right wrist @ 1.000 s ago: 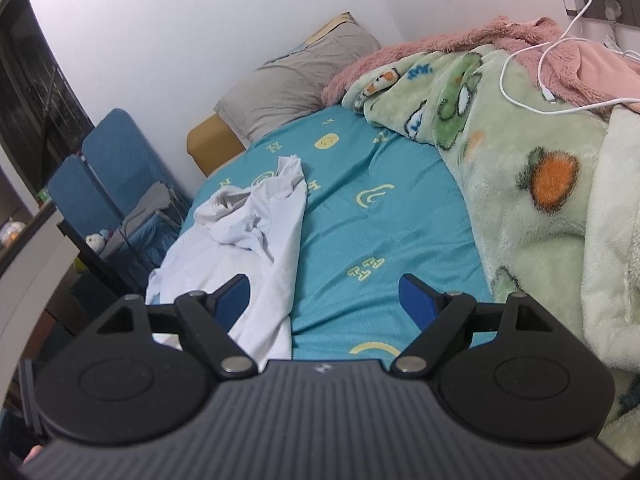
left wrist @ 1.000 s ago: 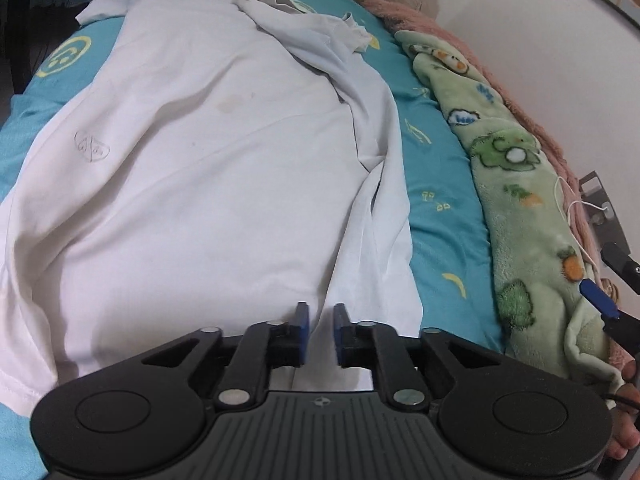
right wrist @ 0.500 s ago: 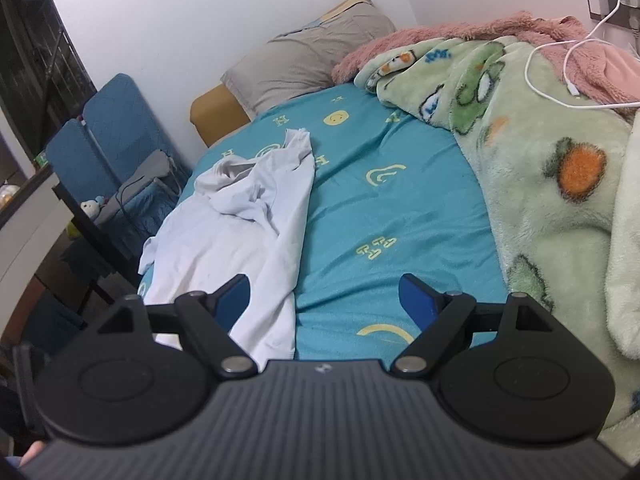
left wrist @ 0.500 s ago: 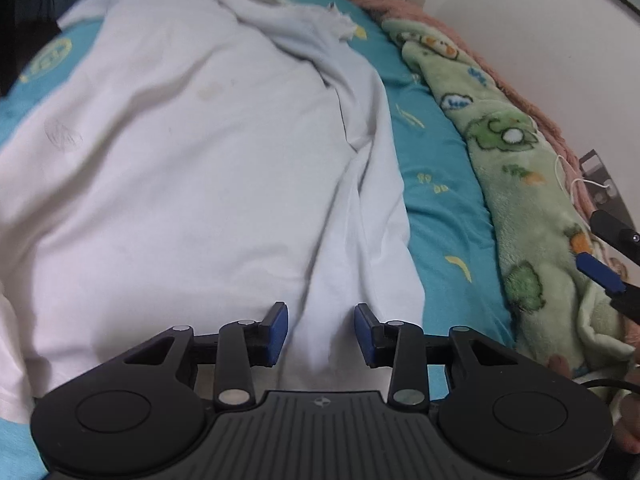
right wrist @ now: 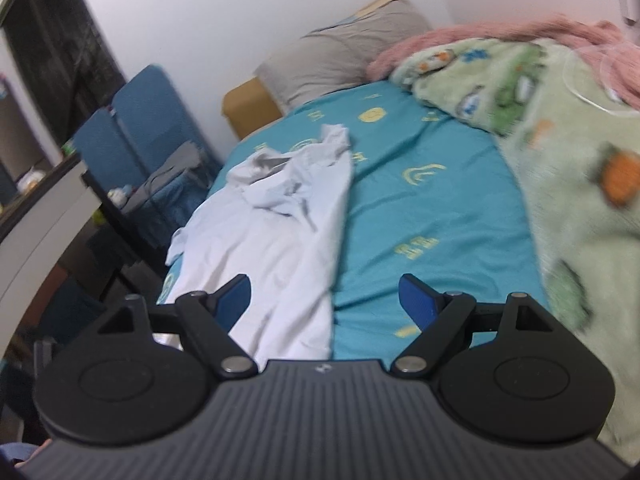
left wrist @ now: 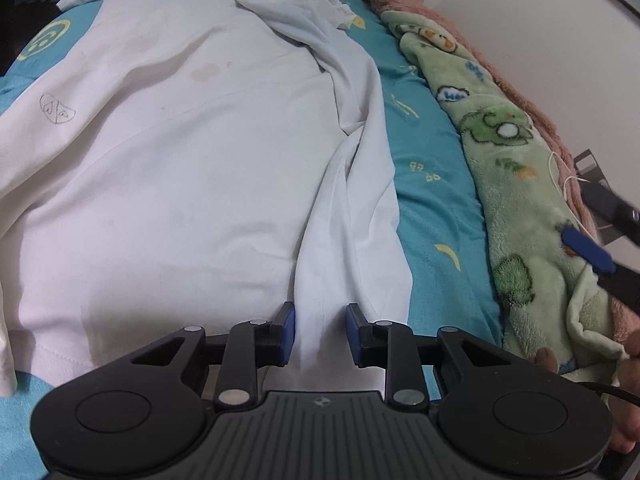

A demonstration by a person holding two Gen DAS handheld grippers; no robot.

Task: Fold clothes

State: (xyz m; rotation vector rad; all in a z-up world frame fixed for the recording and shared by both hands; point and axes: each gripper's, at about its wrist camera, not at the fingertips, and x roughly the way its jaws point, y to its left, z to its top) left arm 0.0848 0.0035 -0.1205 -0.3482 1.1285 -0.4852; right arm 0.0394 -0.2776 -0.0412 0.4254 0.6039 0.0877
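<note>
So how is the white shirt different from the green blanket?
The shirt is plain white, thin and smooth; the blanket is green, fluffy and covered in cartoon pictures. The shirt lies spread over the middle of the blue sheet, while the blanket is bunched along the sheet's wall side. Both are soft cloth lying on the same bed.

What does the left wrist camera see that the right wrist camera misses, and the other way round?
Only the left view shows the small drawn logo on the white shirt and the right gripper at its edge. Only the right view shows the blue chair. Both show the shirt, teal sheet, green blanket and grey pillow.
</note>
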